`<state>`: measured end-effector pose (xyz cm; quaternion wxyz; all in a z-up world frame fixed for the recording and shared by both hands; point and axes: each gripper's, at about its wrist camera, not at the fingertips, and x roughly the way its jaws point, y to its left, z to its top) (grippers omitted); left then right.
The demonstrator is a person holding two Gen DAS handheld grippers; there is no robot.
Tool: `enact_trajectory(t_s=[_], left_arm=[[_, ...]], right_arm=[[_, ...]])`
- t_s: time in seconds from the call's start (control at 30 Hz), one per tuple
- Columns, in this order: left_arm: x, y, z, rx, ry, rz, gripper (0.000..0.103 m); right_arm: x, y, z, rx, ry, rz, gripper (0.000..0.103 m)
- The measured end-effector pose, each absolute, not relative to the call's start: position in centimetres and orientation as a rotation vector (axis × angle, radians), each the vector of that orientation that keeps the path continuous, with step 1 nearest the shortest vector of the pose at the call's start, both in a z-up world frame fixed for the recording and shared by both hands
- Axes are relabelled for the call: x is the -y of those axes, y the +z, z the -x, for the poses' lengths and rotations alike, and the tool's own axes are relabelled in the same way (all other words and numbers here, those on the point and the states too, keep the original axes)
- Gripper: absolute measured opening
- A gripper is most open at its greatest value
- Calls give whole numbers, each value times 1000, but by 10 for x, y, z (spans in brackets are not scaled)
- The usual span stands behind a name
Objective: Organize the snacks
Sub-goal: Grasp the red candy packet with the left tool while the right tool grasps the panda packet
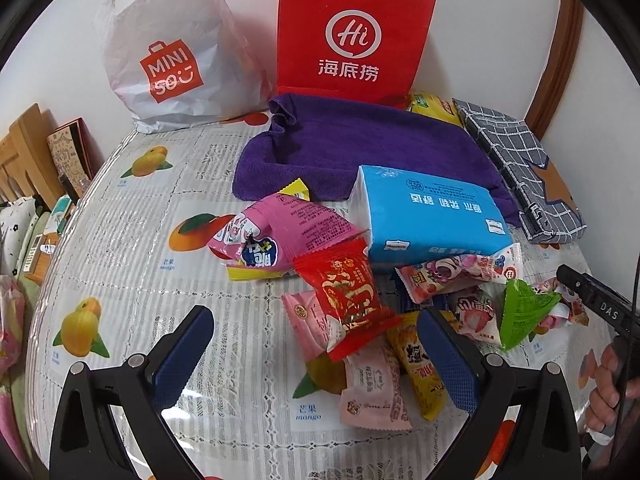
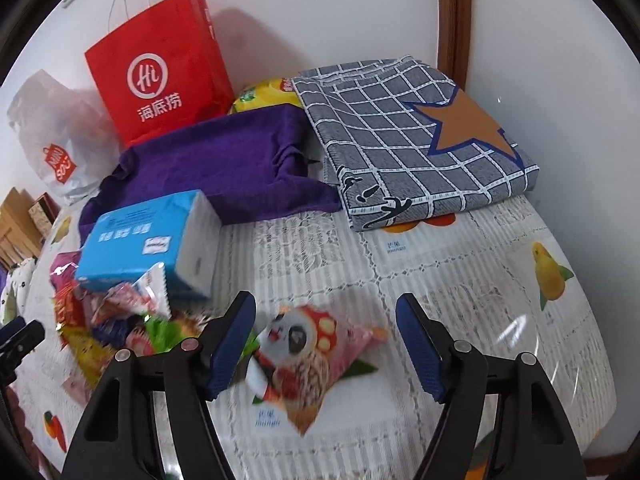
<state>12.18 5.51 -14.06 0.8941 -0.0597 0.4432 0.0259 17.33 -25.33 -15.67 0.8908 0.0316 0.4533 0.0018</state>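
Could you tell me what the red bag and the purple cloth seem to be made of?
Red bag: likely matte paper, given its crisp folds and stiff upright stance. Purple cloth: apparently soft terry or microfibre, given its fuzzy nap and limp folds.

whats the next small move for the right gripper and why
Probably lower and close on the pink panda snack. The right gripper is open, its jaws on either side of that packet, and the pads are not yet pressing it.
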Motion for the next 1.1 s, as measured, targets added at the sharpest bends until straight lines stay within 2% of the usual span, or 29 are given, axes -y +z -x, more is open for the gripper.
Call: enact_trajectory(t_s=[0.53,0.87,0.9,0.97,1.0,1.1], left_arm=[[-60,-147,-117,-924,30,152,102],[-73,-151,-115,-931,55,158,102],[-74,-152,-116,-937,58,162,102],[-76,-153,-117,-942,61,165,102],[-77,-154,-118,-943,63,166,102],[-78,-156,-123,-946,66,175,102]], right_arm=[[274,-177,-149,-1020,2,-61,73],[264,-185,-167,-1016,75,-57,73],[263,-187,-169,-1022,83,-57,72],[260,-190,-170,-1028,107,-54,58],[259,-192,-170,-1036,115,-49,48],[259,-190,-166,-1022,106,-45,48]])
